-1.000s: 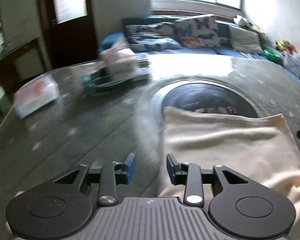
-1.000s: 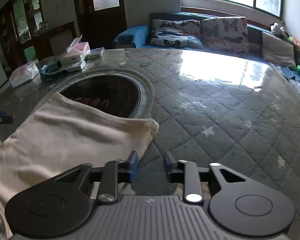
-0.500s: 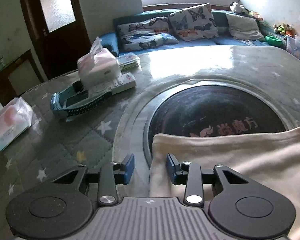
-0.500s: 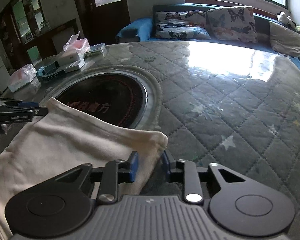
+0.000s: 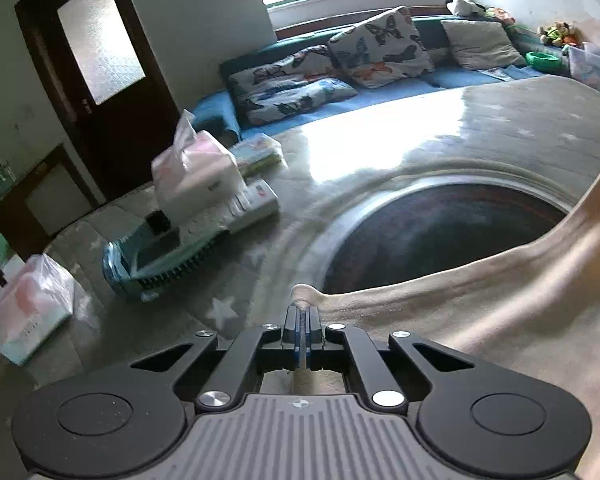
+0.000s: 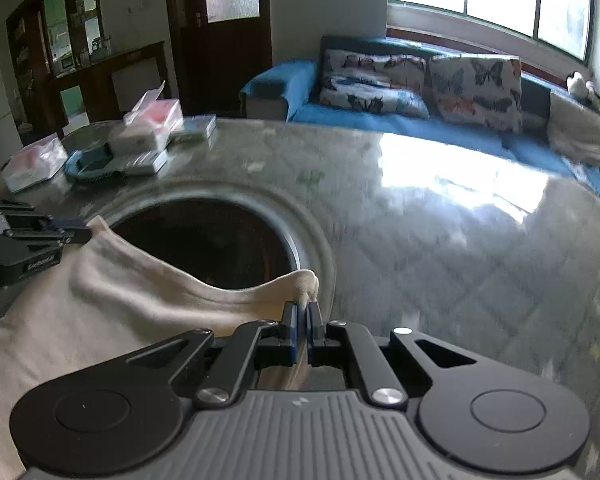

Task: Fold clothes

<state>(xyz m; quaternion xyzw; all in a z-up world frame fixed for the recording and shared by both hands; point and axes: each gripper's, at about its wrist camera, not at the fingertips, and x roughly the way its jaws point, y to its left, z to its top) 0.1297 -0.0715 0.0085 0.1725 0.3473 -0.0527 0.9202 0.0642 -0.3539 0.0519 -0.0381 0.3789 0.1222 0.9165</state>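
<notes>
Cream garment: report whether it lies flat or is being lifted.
Partly lifted. The left gripper and right gripper are each shut on a far corner of the cream garment; its edge sags between them above the table.

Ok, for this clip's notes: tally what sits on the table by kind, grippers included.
Cream garment: 1
Tissue packs: 2, one stacked on the clutter, one near the table edge
Blue comb-like tray: 1
White remote: 1
Flat packet behind the tissues: 1
Grippers: 2, left gripper, right gripper
Total: 8
</notes>
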